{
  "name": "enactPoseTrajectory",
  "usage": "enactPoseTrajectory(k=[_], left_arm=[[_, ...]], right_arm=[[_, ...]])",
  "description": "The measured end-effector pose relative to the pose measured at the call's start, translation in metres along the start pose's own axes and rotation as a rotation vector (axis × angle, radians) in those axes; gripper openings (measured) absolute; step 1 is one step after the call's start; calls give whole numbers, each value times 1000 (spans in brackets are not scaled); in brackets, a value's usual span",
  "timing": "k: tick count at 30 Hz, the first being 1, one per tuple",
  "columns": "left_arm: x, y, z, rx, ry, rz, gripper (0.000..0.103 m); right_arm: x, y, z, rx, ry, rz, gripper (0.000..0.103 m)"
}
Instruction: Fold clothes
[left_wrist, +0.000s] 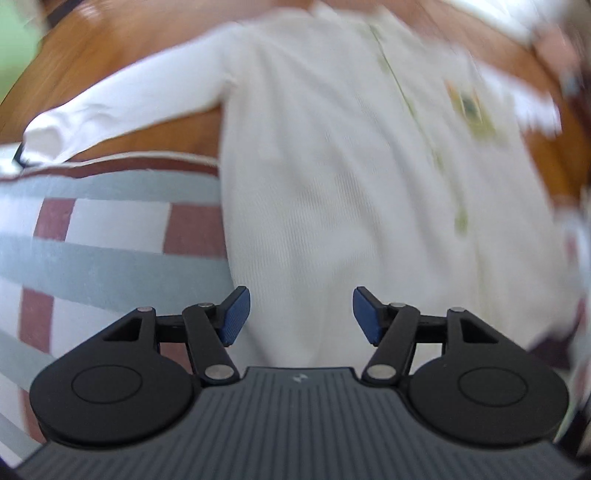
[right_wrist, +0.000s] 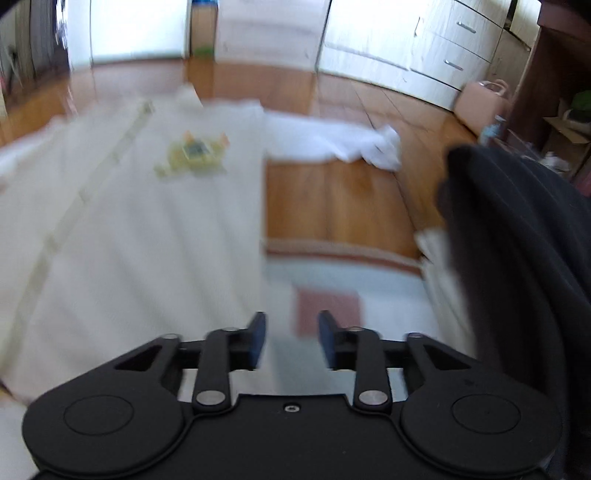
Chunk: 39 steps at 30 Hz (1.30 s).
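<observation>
Left wrist view showed a cream garment (left_wrist: 332, 177) spread flat, partly on a striped rug (left_wrist: 110, 236) and partly on the wooden floor (left_wrist: 122, 48), one sleeve (left_wrist: 122, 99) stretched across the boards. Both the left gripper (left_wrist: 301, 315) and right gripper (right_wrist: 291, 338) hung released, nothing between their pads. White drawers (right_wrist: 443, 48) lined the far wall; a dark cloth (right_wrist: 517, 240), possibly clothing, blurred at right.

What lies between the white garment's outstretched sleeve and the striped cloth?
A bare strip of wooden floor separates the sleeve from the striped cloth, clearest in the left wrist view.
</observation>
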<state>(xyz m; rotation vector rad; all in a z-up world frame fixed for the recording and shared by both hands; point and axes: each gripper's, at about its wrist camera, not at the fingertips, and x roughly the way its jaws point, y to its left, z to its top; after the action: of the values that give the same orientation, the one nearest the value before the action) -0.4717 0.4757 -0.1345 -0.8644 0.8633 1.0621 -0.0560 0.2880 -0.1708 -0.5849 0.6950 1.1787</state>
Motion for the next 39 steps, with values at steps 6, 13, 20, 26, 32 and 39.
enactPoseTrajectory(k=[6,13,20,26,32,39], left_arm=[[13,51,48,-399,-162,12,65],[36,127,94,-703,-322,88,65],[67,190,77,-630,-475,328,62],[76,218,93,-571,-463,419,62],[78,217,98,-553,-498,508,62],[88,247,95,-669,-519,431,63]], right_arm=[[19,53,83,-7,-81,325,52],[47,117,162,-135,-92,383,56],[74,127,159,-239,-15,394,56],[114,174,197,-471,56,416,56],[155,255,236,-565,76,515,56],[178,357,262,-858,90,585,56]])
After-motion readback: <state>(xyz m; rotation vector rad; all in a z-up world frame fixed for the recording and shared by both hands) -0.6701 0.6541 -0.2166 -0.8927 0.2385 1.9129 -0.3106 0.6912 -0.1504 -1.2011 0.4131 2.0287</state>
